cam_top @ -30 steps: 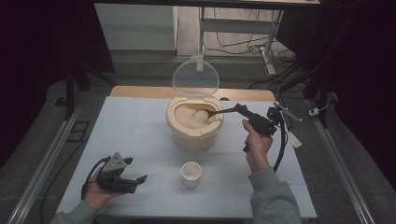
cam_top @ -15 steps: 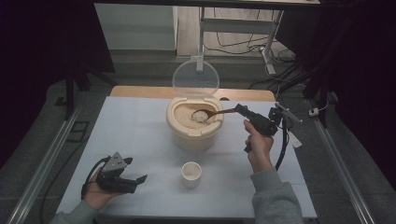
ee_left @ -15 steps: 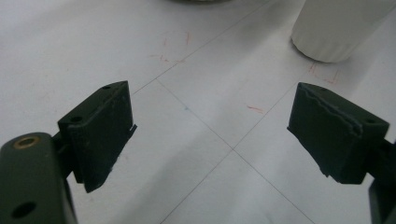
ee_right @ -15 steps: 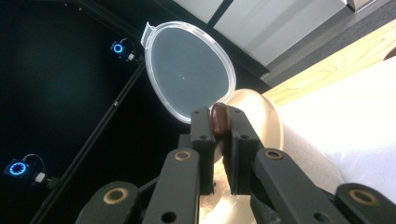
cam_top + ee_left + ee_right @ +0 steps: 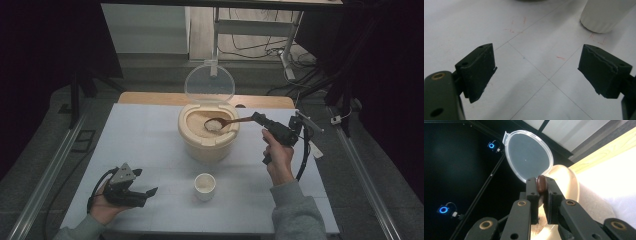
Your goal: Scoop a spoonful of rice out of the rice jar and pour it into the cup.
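A cream rice container (image 5: 207,135) stands mid-table with its clear lid (image 5: 209,83) tipped up behind it. My right gripper (image 5: 261,120) is shut on the handle of a brown spoon (image 5: 235,121); the spoon's bowl, heaped with white rice (image 5: 212,125), hangs over the container's opening. In the right gripper view the spoon handle (image 5: 541,183) is pinched between the jaws, with the lid (image 5: 529,155) beyond. A small white cup (image 5: 205,185) sits in front of the container. My left gripper (image 5: 147,192) rests open at the front left, and the cup (image 5: 605,15) lies beyond its right jaw.
The white tabletop (image 5: 145,145) carries thin grid lines and small red marks (image 5: 560,58). A wooden strip (image 5: 145,98) runs along the far edge. Metal rails (image 5: 45,180) flank the table, and cables lie on the floor behind.
The spoon has lifted slightly out of the container, now holding a heap of rice. The left gripper has stayed in place.
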Available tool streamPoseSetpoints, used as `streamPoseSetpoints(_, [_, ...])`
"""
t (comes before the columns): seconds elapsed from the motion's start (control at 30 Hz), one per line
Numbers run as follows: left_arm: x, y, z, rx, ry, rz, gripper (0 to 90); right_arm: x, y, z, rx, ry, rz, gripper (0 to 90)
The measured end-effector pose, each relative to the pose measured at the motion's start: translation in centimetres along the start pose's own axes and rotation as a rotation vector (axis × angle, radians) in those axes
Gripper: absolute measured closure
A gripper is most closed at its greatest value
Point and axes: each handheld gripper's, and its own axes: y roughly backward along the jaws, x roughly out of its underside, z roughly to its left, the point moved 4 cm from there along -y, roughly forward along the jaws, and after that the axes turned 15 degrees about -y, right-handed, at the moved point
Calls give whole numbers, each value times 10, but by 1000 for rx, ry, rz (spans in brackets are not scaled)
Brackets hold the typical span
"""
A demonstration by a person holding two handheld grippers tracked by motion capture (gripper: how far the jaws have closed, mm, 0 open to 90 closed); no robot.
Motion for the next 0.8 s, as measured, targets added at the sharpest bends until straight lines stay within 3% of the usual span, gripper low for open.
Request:
streamPoseSetpoints(0.57, [0, 0, 0, 2, -1, 1, 140, 7, 2, 1, -30, -20, 59, 837])
streamPoseSetpoints(0.8, [0, -1, 0, 2, -1, 3, 140, 16, 9, 7, -39, 8, 103, 837])
